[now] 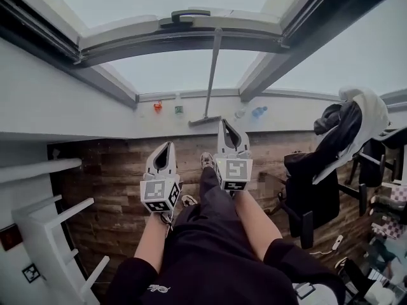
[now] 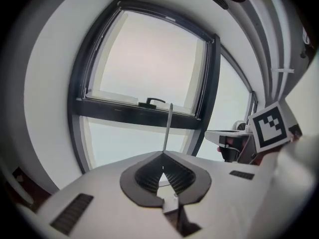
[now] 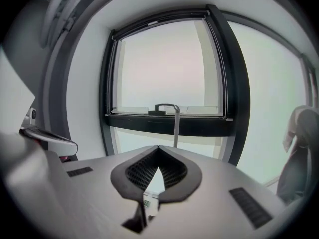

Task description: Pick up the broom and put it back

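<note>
A broom (image 1: 212, 75) leans upright against the window, its head (image 1: 205, 121) resting on the white sill. Both grippers are held out in front of the sill, short of the broom. My left gripper (image 1: 168, 145) is below and left of the broom head, its jaws shut and empty. My right gripper (image 1: 224, 123) has its tips close beside the broom head, also shut with nothing in it. In the left gripper view the grey handle (image 2: 168, 126) rises just past the closed tips (image 2: 162, 153). In the right gripper view the handle (image 3: 176, 128) stands right of the closed tips (image 3: 158, 147).
Small red (image 1: 158, 106), green (image 1: 179, 109) and blue (image 1: 259, 112) items sit on the sill. A dark chair (image 1: 311, 189) draped with clothes stands to the right. A white rack (image 1: 51, 234) is at the lower left. The person's legs stand on the wooden floor (image 1: 114, 183).
</note>
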`<act>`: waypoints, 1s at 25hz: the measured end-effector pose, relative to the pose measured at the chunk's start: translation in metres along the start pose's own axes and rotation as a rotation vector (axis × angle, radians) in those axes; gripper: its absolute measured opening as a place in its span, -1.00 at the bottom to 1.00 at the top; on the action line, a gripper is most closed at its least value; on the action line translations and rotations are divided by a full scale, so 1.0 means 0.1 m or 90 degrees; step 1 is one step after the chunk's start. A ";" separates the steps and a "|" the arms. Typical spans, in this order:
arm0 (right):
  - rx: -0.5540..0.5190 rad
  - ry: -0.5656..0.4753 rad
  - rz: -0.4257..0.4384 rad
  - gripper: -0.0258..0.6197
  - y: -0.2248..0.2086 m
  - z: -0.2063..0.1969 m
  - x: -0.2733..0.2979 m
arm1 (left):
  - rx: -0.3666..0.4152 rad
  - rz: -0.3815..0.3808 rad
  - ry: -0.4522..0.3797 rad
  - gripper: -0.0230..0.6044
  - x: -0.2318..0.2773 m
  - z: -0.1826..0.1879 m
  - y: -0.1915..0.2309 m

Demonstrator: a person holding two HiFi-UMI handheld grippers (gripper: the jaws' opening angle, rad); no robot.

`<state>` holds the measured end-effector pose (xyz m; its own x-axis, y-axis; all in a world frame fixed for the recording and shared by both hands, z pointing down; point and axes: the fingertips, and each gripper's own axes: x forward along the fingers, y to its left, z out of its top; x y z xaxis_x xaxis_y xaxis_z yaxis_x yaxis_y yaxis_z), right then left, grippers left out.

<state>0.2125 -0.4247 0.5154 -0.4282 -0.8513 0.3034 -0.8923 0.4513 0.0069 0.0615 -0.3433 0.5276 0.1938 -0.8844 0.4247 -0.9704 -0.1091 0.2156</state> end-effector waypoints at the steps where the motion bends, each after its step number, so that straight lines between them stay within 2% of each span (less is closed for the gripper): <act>1: 0.006 0.007 -0.001 -0.85 -0.05 -0.06 0.11 | -0.004 0.003 0.007 -0.92 0.10 -0.01 0.01; 4: 0.020 0.025 -0.004 -0.85 -0.16 -0.25 0.44 | -0.026 0.011 0.024 -0.92 0.35 -0.05 0.04; 10: 0.078 0.065 -0.012 -0.84 -0.31 -0.64 1.03 | -0.030 0.015 0.075 -0.92 0.70 -0.23 0.09; 11: 0.083 0.073 -0.010 -0.72 -0.32 -0.70 1.16 | -0.027 0.017 0.080 -0.92 0.77 -0.23 0.13; 12: 0.087 0.080 -0.006 -0.50 -0.32 -0.75 1.29 | -0.024 0.019 0.082 -0.92 0.84 -0.23 0.17; 13: 0.089 0.086 -0.002 -0.42 -0.33 -0.80 1.39 | -0.024 0.020 0.083 -0.92 0.90 -0.23 0.19; 25: 0.071 0.095 -0.035 -0.42 -0.70 -1.06 2.37 | -0.041 0.032 0.100 -0.92 1.43 -0.22 0.35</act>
<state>0.1889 -0.6300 0.6878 -0.3601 -0.8207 0.4435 -0.9276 0.3658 -0.0762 0.0580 -0.4639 0.6155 0.1704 -0.8059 0.5669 -0.9690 -0.0326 0.2450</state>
